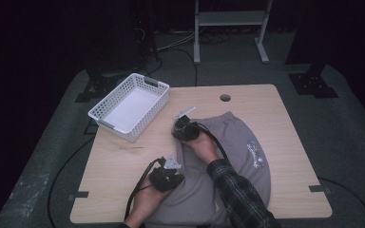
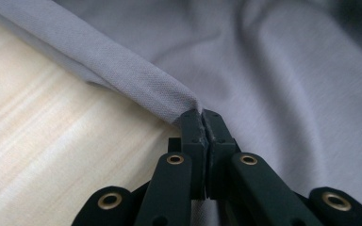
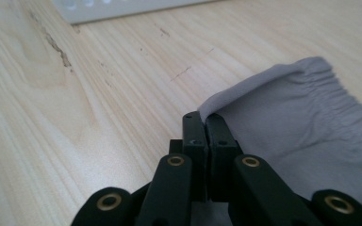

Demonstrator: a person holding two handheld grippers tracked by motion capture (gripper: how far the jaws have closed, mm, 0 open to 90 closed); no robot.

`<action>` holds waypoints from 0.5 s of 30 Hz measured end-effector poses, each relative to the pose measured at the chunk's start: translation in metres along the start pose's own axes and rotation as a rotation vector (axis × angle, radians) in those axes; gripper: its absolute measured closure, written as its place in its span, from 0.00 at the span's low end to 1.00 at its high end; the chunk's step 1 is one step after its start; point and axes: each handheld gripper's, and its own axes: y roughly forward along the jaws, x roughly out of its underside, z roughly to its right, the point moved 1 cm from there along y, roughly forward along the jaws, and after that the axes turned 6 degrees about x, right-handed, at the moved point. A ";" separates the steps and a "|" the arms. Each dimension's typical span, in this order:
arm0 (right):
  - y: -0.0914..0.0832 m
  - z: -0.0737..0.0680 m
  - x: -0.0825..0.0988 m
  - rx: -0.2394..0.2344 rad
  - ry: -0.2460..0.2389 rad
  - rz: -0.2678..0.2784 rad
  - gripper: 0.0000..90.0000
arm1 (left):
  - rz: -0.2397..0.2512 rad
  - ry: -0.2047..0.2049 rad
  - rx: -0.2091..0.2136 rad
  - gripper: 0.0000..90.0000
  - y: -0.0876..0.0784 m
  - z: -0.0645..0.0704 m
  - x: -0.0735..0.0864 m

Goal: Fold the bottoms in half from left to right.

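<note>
My left gripper (image 2: 201,113) pinches the grey pants' (image 2: 283,70) folded edge. My right gripper (image 3: 202,117) pinches their stretchy top corner on the table (image 3: 75,117).

Dark plaid sleeve (image 1: 240,194); black jaws, brass rivets, black cables.

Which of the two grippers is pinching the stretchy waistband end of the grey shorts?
The right gripper: it grips the gathered waistband corner of the shorts. The left gripper holds a plain folded edge.
</note>
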 end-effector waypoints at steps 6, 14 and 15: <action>-0.028 0.011 -0.006 0.004 -0.006 0.054 0.98 | 0.133 0.030 0.016 0.99 -0.025 0.006 -0.019; -0.069 0.032 -0.004 0.036 -0.005 0.101 0.98 | 0.245 0.079 0.080 0.99 -0.028 0.019 -0.055; -0.073 0.035 -0.003 0.038 -0.004 0.100 0.98 | 0.251 0.087 0.093 0.99 -0.025 0.023 -0.061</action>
